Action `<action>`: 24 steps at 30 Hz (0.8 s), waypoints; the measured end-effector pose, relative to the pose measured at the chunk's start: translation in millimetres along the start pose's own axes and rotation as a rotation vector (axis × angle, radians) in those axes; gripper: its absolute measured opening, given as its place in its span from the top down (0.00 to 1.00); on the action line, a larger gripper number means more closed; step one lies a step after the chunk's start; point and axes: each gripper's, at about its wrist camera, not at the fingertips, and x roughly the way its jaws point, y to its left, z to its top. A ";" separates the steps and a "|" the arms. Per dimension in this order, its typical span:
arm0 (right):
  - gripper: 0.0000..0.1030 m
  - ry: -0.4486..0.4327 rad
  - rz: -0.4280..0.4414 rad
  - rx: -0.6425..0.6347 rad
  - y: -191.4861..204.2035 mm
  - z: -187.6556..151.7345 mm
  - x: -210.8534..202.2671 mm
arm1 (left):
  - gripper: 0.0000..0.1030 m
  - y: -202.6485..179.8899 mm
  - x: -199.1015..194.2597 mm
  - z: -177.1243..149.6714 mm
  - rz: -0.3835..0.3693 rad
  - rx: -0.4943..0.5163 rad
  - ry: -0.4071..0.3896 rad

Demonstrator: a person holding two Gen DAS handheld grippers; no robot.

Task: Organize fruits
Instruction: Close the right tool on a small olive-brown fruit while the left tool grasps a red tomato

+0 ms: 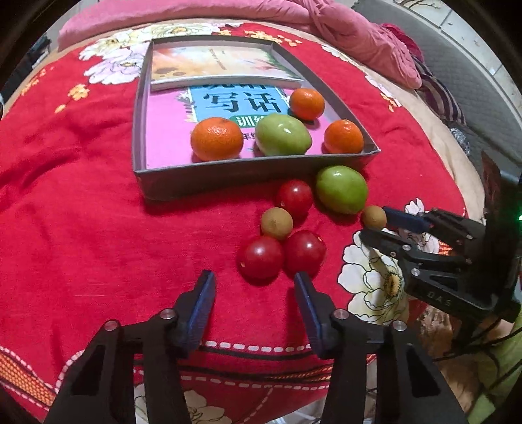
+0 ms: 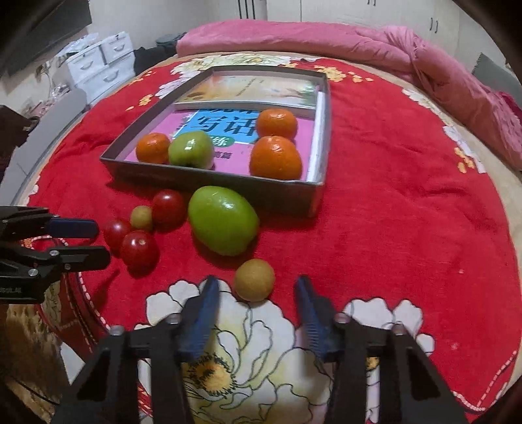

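A grey box on the red bedspread holds three oranges and a green fruit. In front of it lie a green fruit, three red tomatoes and two small brown fruits. My left gripper is open, just short of the tomatoes. My right gripper is open, with a brown fruit between its fingertips.
Two books line the box floor. A pink quilt lies along the bed's far edge. White drawers stand at the far left. Bare red bedspread stretches beside the box.
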 end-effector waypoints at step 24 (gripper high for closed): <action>0.75 -0.023 0.048 0.045 -7.4 -0.2 0.4 | 0.69 1.2 20.7 14.7 -0.041 0.037 -0.017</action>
